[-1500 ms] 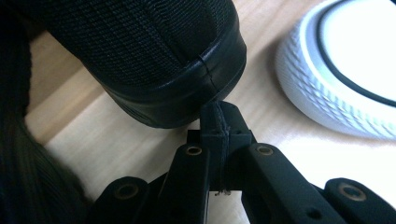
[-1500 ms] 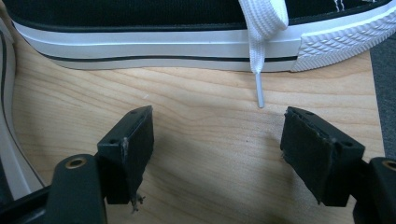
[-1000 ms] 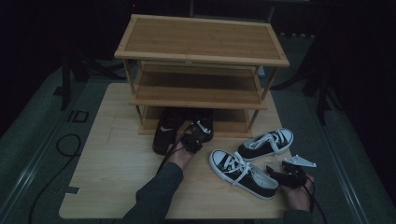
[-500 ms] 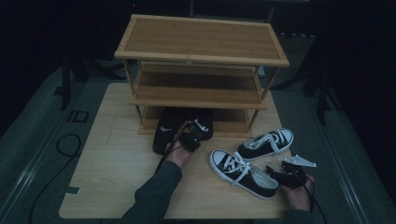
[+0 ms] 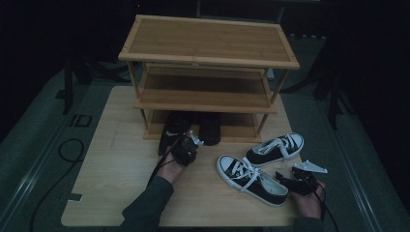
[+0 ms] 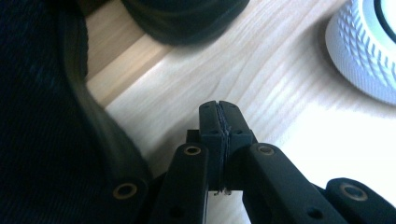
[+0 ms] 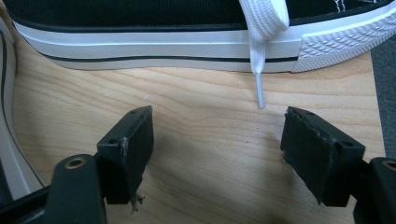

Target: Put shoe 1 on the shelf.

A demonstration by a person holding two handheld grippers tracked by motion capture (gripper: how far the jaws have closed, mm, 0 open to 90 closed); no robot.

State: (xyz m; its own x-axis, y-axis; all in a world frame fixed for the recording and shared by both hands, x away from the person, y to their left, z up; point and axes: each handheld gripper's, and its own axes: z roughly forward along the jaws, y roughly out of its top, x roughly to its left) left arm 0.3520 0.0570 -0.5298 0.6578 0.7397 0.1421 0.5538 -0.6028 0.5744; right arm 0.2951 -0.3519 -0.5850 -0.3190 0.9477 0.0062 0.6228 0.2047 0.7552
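- My right gripper rests at the near right edge of the tabletop; in the right gripper view its jaws stand wide apart with only bare wood between them, so it is released.
- Just beyond those jaws in the right gripper view lies the white sole of a black sneaker, with a white lace end hanging down onto the wood between the two jaws, touching neither.
- In the high view the near sneaker lies on its sole directly left of my right gripper, toe pointing toward the left.
- The second sneaker lies just behind the first, near it, toe pointing right and away.
- My left gripper is near the middle of the tabletop, at the front of the shoe rack. In the left gripper view its jaws are pressed flat together with nothing between them: clenched, empty.
- Directly beyond my left gripper, a pair of dark shoes sits on the lowest shelf of the rack, their front ends projecting past the shelf edge toward me.
- The left gripper tips are just beside the left dark shoe; I cannot tell whether they touch.
- The middle and top shelves of the rack carry nothing.
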